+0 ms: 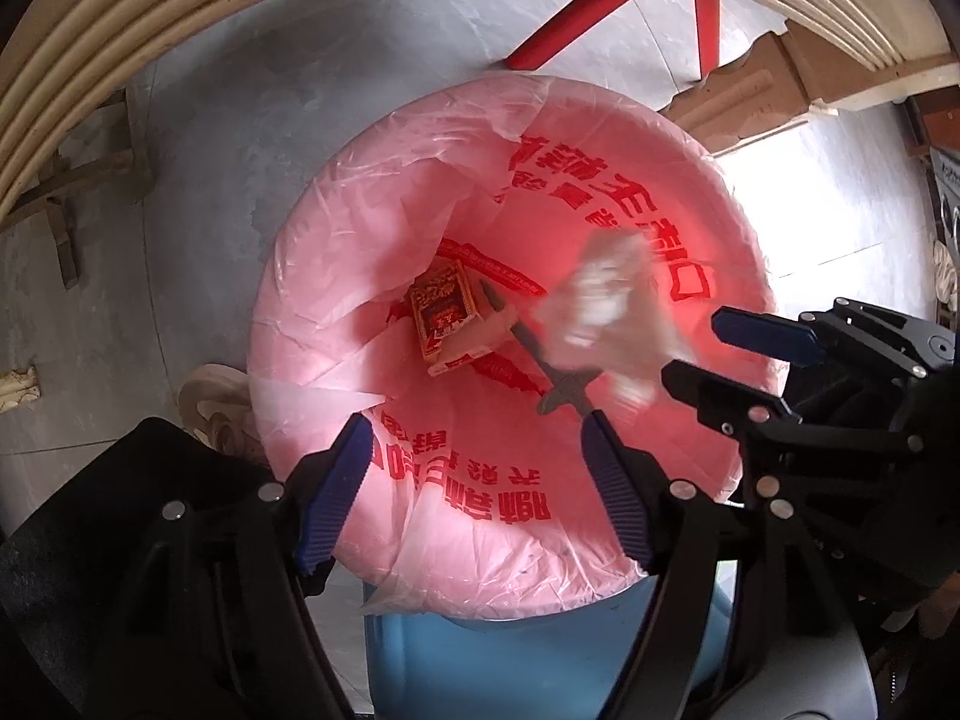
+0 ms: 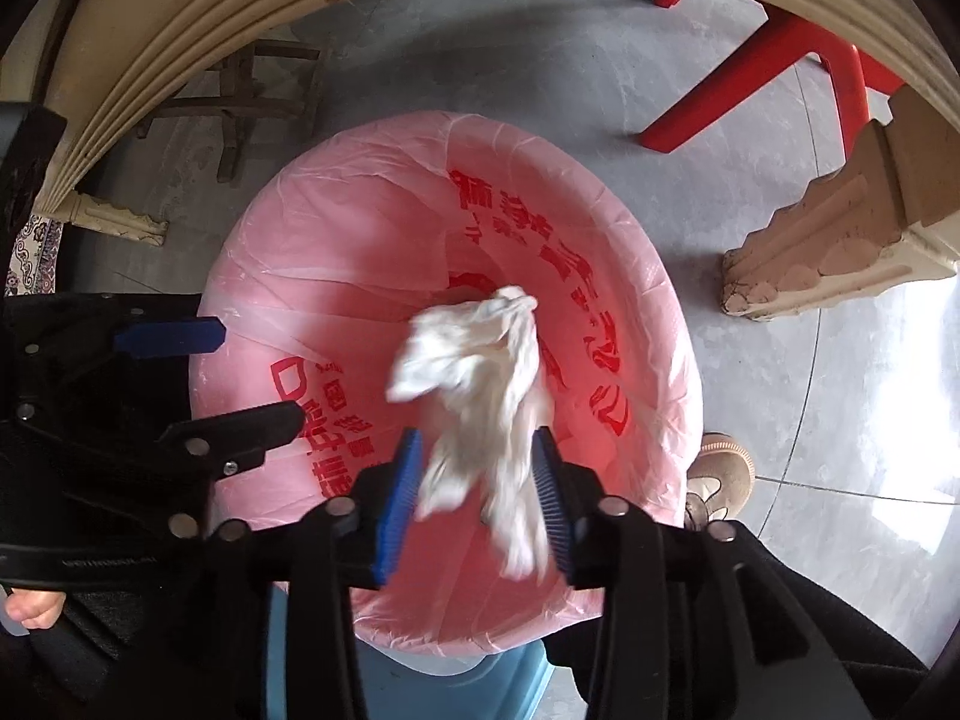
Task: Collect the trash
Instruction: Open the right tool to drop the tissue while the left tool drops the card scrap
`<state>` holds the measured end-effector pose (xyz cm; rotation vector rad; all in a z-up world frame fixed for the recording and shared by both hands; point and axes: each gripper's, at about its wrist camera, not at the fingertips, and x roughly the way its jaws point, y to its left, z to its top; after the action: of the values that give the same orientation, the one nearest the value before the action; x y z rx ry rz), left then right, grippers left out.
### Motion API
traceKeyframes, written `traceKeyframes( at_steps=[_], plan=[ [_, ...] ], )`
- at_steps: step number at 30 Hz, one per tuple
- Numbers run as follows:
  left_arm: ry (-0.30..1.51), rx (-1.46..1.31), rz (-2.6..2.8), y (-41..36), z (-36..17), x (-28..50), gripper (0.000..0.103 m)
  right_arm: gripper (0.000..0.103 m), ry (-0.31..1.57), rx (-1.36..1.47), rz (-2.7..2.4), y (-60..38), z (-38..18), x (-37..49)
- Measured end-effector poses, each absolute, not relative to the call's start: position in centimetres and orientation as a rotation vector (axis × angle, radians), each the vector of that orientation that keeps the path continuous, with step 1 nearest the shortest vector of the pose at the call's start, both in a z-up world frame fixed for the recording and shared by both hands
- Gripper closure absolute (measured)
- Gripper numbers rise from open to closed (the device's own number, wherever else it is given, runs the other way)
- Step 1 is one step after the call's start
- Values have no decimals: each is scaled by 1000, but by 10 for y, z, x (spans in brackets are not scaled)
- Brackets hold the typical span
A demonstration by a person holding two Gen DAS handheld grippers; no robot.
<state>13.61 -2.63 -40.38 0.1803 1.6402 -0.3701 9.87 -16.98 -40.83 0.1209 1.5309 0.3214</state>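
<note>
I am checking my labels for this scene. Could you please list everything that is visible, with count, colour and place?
bin liner: one, pink with red print, lining a blue bin
crumpled tissue: one, white, between right gripper's pads, over liner
small box: one, red and yellow, liner bottom
metal tool: one, grey, beside box
stool: one, red, on floor
table: one, cream, above bin
shoe: one, beige, beside bin
left gripper: open, empty
right gripper: open around tissue

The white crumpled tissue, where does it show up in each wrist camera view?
Left wrist view: white crumpled tissue, blurred, right of centre over the pink bin bag.
Right wrist view: centre, between the right tongs, which stand apart around it.
Shared landmark: the bag's red printed lettering.
</note>
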Motion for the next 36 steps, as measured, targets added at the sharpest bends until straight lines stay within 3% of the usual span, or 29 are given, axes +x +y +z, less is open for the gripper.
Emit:
traceKeyframes(
  at_steps=[4,25,36],
  plan=[
    [1640,181,-362,-25,-404,137,32,55,1531,124,315,-171,-409,100],
    [1614,228,-363,-29,-400,132,32,55,1535,132,301,-175,-407,98],
    [1515,355,-407,-20,-343,98,32,55,1449,138,296,-183,-358,81]
  ],
)
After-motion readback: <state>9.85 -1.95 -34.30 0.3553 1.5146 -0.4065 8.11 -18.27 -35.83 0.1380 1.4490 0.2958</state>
